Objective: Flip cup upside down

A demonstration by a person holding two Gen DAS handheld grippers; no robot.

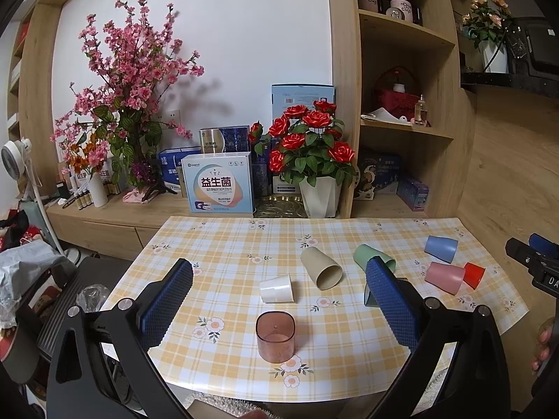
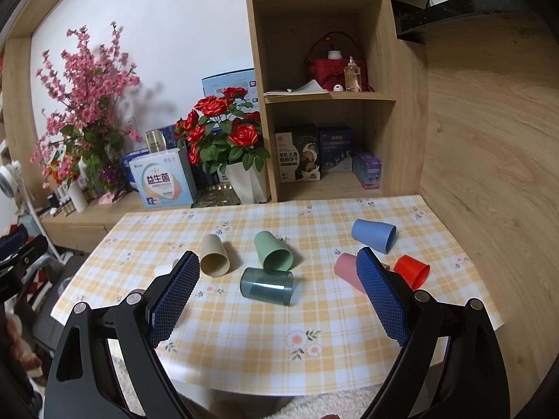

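Note:
A clear pink-brown square cup (image 1: pixel 276 337) stands on the checked tablecloth (image 1: pixel 227 244), seemingly base up, just ahead of my open, empty left gripper (image 1: pixel 279 281). Other cups lie on their sides: white (image 1: pixel 276 289), beige (image 1: pixel 321 268), green (image 1: pixel 367 256), blue (image 1: pixel 441 248), pink (image 1: pixel 444 277), red (image 1: pixel 474 274). In the right wrist view my right gripper (image 2: pixel 277 270) is open and empty, with a clear teal cup (image 2: pixel 266 285) lying on its side between the fingertips' line. Beige (image 2: pixel 214 255), green (image 2: pixel 272 250), blue (image 2: pixel 374 234), pink (image 2: pixel 346 269) and red (image 2: pixel 412 270) cups lie around it.
Behind the table stand a red rose pot (image 1: pixel 319 195), a probiotic box (image 1: pixel 220 188), pink blossom branches (image 1: pixel 129 87) and wooden shelves (image 1: pixel 401 125) with boxes. A fan (image 1: pixel 14 153) and clutter sit at the left. The table's front edge is near me.

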